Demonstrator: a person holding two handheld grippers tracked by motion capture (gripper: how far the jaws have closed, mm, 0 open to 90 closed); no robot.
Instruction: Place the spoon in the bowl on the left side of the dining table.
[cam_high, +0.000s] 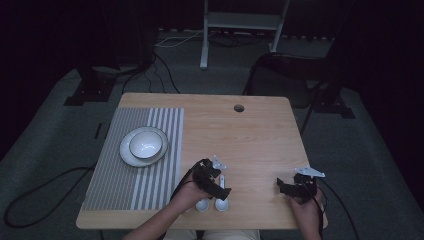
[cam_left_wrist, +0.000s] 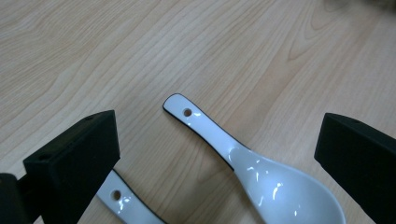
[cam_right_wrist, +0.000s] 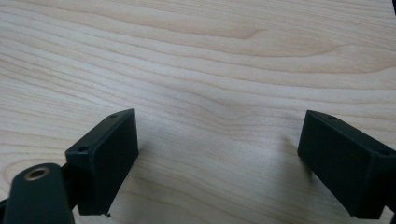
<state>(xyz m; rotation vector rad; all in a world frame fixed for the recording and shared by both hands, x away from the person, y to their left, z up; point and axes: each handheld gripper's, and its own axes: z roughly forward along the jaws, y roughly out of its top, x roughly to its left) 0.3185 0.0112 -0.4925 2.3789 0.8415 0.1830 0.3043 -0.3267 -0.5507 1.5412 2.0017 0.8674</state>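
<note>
Your left gripper hangs low over two white spoons near the table's front edge, jaws wide apart astride one spoon, its bowl cut off, handle pointing away. The second spoon is half hidden. Your right gripper gapes over bare wood. Farther left, a bowl sits on a plate on the striped mat.

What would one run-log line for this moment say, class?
left claw: open, over spoon | second spoon: beside it | right claw: open, bare table | bowl: on plate
</note>
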